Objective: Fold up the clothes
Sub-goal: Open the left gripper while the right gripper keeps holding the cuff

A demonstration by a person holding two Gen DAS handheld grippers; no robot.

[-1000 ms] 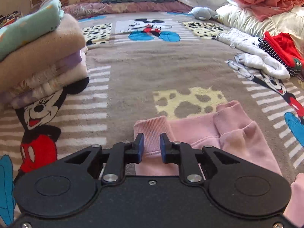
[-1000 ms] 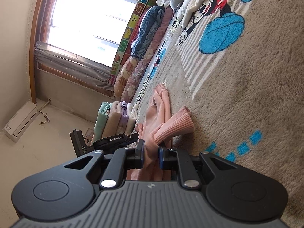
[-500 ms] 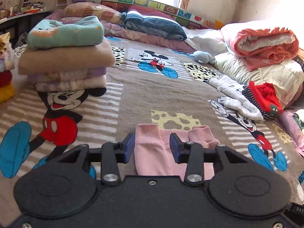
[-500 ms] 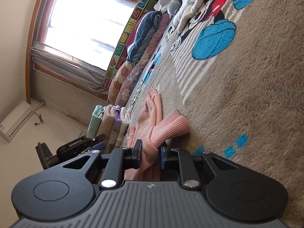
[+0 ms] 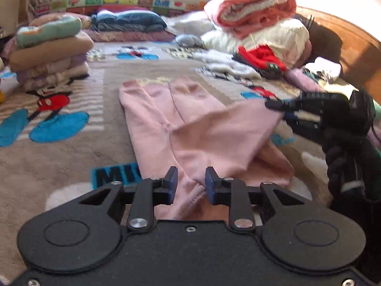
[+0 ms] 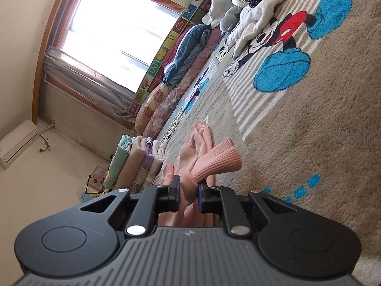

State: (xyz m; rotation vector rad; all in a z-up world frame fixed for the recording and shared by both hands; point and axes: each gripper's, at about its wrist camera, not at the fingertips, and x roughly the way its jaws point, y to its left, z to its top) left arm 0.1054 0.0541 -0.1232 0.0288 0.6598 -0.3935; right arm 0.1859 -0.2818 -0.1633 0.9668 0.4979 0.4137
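A pink garment [image 5: 190, 138] lies stretched out on the cartoon-mouse blanket [image 5: 59, 147], its two long parts running away from me. My left gripper [image 5: 191, 186] hovers at its near hem. The jaws are closing with pink fabric between the pads, and a gap still shows. In the left wrist view my right gripper [image 5: 281, 109] holds one corner of the cloth lifted off to the right. In its own view the right gripper [image 6: 189, 190] is shut on the garment [image 6: 202, 143] just behind a ribbed cuff [image 6: 221, 159].
A stack of folded clothes [image 5: 50, 50] stands at the left. Unfolded white and red clothes [image 5: 250, 64] lie at the right, under a rolled orange blanket [image 5: 250, 7] and a wooden headboard [image 5: 352, 45]. Pillows [image 5: 128, 23] line the window side.
My left gripper let go of the far cuff, widened its jaws and drew back to the garment's near hem. The right gripper kept its grip on the pink cloth.
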